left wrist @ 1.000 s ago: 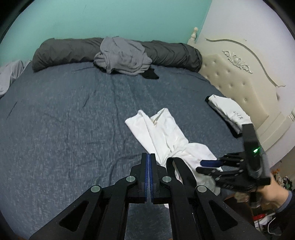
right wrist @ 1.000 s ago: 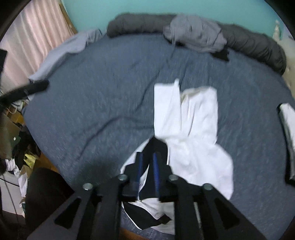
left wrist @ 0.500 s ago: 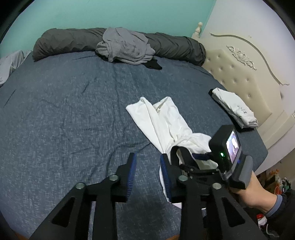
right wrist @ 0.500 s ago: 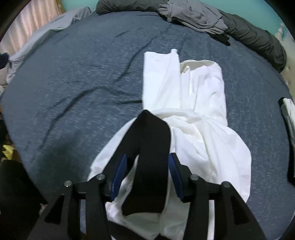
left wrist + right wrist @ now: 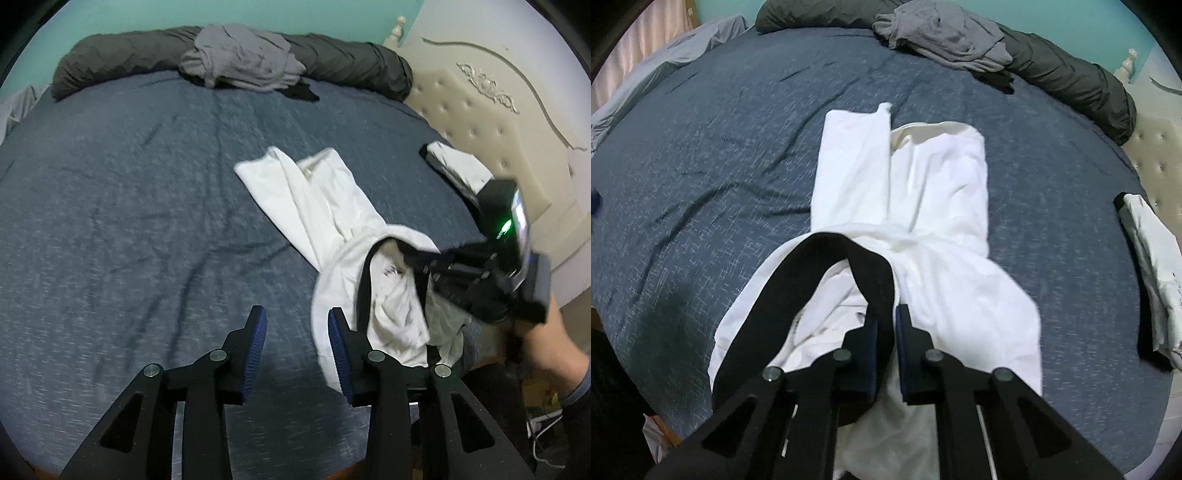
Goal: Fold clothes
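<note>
- Left gripper fingers apart, having just opened, over blue bed
- Right gripper clamped white trousers at black waistband
- Grey clothes piled by headboard

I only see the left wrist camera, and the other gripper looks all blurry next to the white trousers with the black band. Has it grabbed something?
Observer: Yes. The right gripper has just been closing, and its pads now pinch the black elastic waistband of the white cloth trousers.
Operator: Is the band lying flat?
Observer: No. In the right wrist view it arches up in an open loop to the left of the jaws.
Operator: What's past the dark blue bed on the far left?
Observer: A pink curtain, beyond the pale grey sheet.
</note>
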Tool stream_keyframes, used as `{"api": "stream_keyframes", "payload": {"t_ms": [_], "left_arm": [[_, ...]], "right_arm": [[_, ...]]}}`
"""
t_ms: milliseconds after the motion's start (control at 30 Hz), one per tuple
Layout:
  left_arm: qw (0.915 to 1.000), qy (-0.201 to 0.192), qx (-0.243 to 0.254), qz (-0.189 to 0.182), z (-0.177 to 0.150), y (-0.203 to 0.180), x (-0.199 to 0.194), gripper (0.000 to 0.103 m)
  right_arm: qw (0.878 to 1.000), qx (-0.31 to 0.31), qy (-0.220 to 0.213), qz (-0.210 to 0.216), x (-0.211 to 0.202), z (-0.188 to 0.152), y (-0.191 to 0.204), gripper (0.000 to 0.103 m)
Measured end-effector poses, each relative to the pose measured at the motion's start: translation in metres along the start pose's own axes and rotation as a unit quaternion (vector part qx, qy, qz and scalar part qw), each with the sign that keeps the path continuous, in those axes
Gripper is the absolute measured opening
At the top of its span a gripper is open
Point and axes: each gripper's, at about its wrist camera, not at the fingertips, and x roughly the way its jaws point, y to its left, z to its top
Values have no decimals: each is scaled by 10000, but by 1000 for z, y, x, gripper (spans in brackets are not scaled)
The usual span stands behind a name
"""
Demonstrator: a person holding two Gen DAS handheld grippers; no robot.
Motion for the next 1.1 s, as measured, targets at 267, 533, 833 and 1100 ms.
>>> {"api": "stream_keyframes", "payload": {"t_ms": [267,533,833,1100], "left_arm": [[9980,524,-157,-330,-21,-24,59,42],[9958,748,-376,-383,-35,-29,81,42],[9944,912,-352,-393,-39,-33,90,42],[9942,942,-300,-430,-43,-36,91,42]], "right_arm": [[9998,127,-152,25,-18,-7,-28,8],[9994,283,-51,202,-10,-10,-43,12],[9994,-286,-181,-55,-7,10,-29,35],[9980,-553,-312,59,-5,18,-20,35]]}}
